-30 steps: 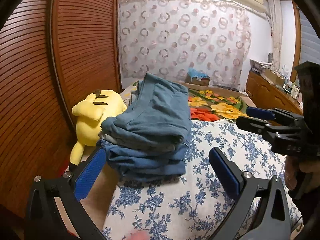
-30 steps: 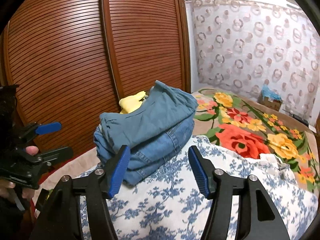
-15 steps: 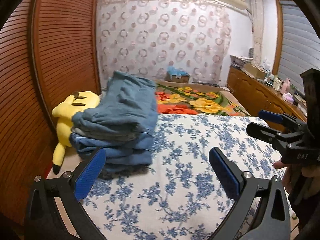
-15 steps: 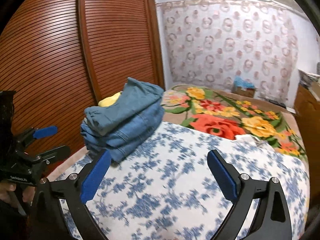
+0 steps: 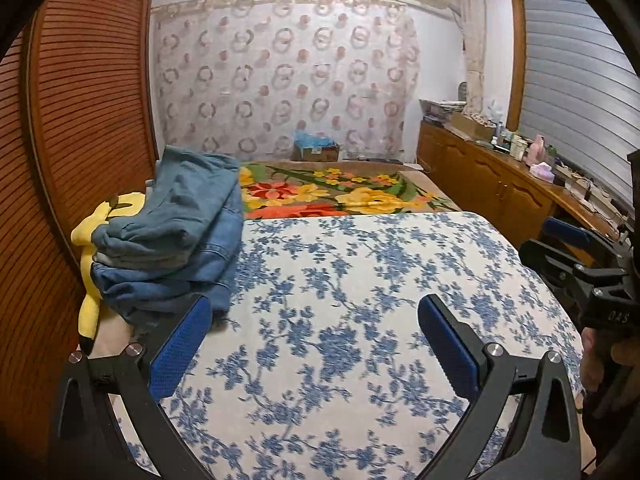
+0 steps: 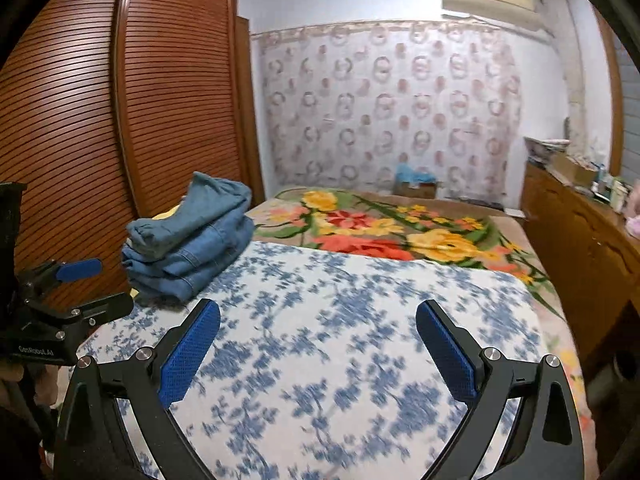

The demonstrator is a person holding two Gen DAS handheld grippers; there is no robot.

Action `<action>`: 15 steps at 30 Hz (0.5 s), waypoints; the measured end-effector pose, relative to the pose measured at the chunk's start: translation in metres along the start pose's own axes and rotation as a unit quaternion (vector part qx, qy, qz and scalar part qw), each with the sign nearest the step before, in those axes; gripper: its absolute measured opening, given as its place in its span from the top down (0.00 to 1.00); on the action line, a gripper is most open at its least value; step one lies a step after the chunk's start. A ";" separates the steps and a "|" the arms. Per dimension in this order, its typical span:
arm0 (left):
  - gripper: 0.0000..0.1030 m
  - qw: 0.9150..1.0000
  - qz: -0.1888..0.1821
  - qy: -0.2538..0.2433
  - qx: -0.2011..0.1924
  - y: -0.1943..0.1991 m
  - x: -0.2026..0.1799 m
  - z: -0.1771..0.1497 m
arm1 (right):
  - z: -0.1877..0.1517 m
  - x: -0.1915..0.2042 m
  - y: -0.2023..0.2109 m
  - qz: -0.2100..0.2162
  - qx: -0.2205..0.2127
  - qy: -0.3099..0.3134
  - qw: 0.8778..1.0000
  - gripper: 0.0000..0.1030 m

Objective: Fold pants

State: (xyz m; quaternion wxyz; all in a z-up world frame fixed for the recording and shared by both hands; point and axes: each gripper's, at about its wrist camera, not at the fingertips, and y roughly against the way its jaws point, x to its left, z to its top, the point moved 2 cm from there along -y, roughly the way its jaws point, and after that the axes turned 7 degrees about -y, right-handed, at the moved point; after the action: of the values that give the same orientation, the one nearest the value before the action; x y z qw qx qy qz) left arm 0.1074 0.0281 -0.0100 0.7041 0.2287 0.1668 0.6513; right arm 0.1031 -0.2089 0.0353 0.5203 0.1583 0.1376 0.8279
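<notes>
folded blue denim pants (image 5: pixel 172 240) — lying stacked at the left edge of the blue-flowered white bed sheet (image 5: pixel 360 320), touching a yellow plush toy (image 5: pixel 90 276). left tongs (image 5: pixel 314 344) and right tongs (image 6: pixel 318 346) — both hovering spread wide, gripping nothing.

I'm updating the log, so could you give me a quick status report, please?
Left gripper and right gripper open, empty. Folded pants stacked beside yellow plush. Nothing in the way.

Your right gripper (image 6: pixel 318 326) jaws spread wide over the blue-flowered sheet (image 6: pixel 360 320), nothing between them, folded denim pants (image 6: pixel 192 236) stacked far left on the bed beside the slatted wardrobe (image 6: pixel 120 120), your left gripper (image 6: pixel 76 284) at the left edge.
</notes>
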 end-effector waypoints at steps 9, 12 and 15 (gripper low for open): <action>0.00 1.000 -0.010 -0.010 -0.010 0.023 -0.029 -0.003 | -0.011 -0.008 0.048 -0.031 -0.018 -0.024 0.999 0.04; 0.00 1.000 -0.011 -0.013 -0.024 0.033 -0.036 0.005 | -0.008 -0.007 0.060 -0.039 -0.029 -0.024 0.999 0.04; 0.00 0.999 -0.014 -0.014 -0.039 0.043 -0.041 0.015 | -0.005 -0.007 0.072 -0.041 -0.040 -0.029 0.998 0.04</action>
State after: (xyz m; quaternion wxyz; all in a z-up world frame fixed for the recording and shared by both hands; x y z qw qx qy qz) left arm 0.0752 -0.0120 0.0239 0.7235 0.2079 0.1351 0.6443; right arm 0.0447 -0.2455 0.0579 0.5637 0.1551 0.0958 0.8056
